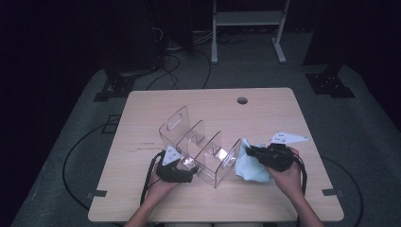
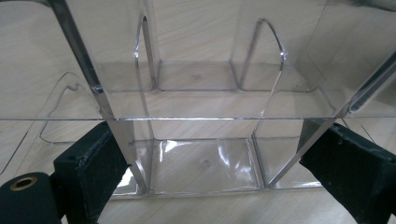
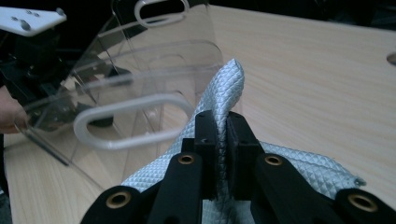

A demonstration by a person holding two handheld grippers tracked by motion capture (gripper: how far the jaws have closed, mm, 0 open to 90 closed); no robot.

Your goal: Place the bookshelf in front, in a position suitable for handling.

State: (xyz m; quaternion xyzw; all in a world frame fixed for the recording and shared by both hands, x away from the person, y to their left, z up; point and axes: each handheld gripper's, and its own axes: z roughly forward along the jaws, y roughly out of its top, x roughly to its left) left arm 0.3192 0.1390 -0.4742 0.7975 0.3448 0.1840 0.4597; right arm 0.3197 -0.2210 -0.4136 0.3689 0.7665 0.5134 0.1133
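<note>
A clear acrylic organizer (image 1: 198, 146) with handle slots and several compartments stands on the wooden table (image 1: 269, 113), near its front. My left gripper (image 1: 189, 168) is at its near left end; in the left gripper view the two black jaws clamp the outer walls of the organizer (image 2: 201, 93) from both sides. My right gripper (image 1: 253, 151) sits just right of the organizer, shut on a fold of a light blue quilted cloth (image 1: 248, 168). In the right gripper view the cloth (image 3: 229, 84) rises in a peak from between the closed pads of that gripper (image 3: 222, 126), close to the organizer (image 3: 140, 70).
A round cable hole (image 1: 242, 100) lies at the table's far edge. Beyond the table stands a white frame (image 1: 246, 28) on the grey floor. The left hand and its gripper's grey plate (image 3: 28, 18) show behind the organizer in the right gripper view.
</note>
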